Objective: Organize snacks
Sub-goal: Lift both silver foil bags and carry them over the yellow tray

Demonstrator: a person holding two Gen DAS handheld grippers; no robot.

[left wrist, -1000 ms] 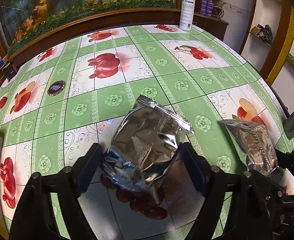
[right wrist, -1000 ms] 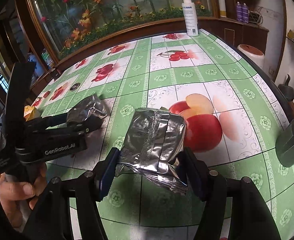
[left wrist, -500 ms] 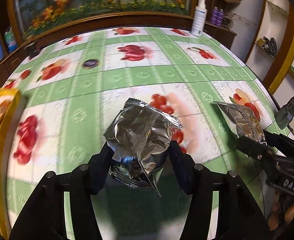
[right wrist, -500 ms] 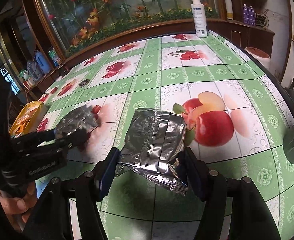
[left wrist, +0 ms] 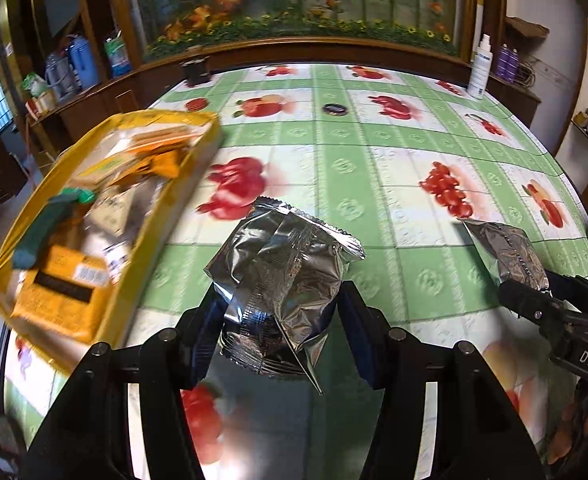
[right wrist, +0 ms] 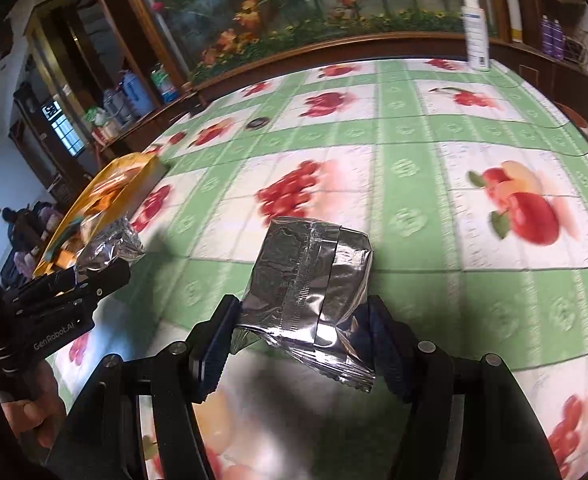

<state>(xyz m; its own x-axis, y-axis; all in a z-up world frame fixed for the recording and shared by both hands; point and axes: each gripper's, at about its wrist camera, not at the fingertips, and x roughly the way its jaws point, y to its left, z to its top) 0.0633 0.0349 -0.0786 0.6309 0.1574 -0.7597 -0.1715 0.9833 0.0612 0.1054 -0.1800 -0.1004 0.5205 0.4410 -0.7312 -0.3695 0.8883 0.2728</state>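
My left gripper point(left wrist: 279, 320) is shut on a crumpled silver foil snack pack point(left wrist: 281, 276) and holds it above the table, just right of a yellow tray point(left wrist: 181, 176) full of snack packets. My right gripper point(right wrist: 304, 334) is shut on a second silver foil snack pack point(right wrist: 314, 280), also held above the table. In the left wrist view the right gripper point(left wrist: 534, 300) and its pack point(left wrist: 510, 256) show at the right. In the right wrist view the left gripper point(right wrist: 93, 280), its pack point(right wrist: 109, 248) and the yellow tray point(right wrist: 133, 176) show at the left.
The table has a green and white fruit-print cloth point(left wrist: 374, 168). A small dark round lid point(left wrist: 335, 109) lies near the far middle. A white spray bottle point(left wrist: 480, 66) stands at the far right edge. A wooden ledge and flower mural run behind.
Both grippers have swung left across the table with their foil packs still held. The yellow tray has come into view at the left and is now close to the left gripper.
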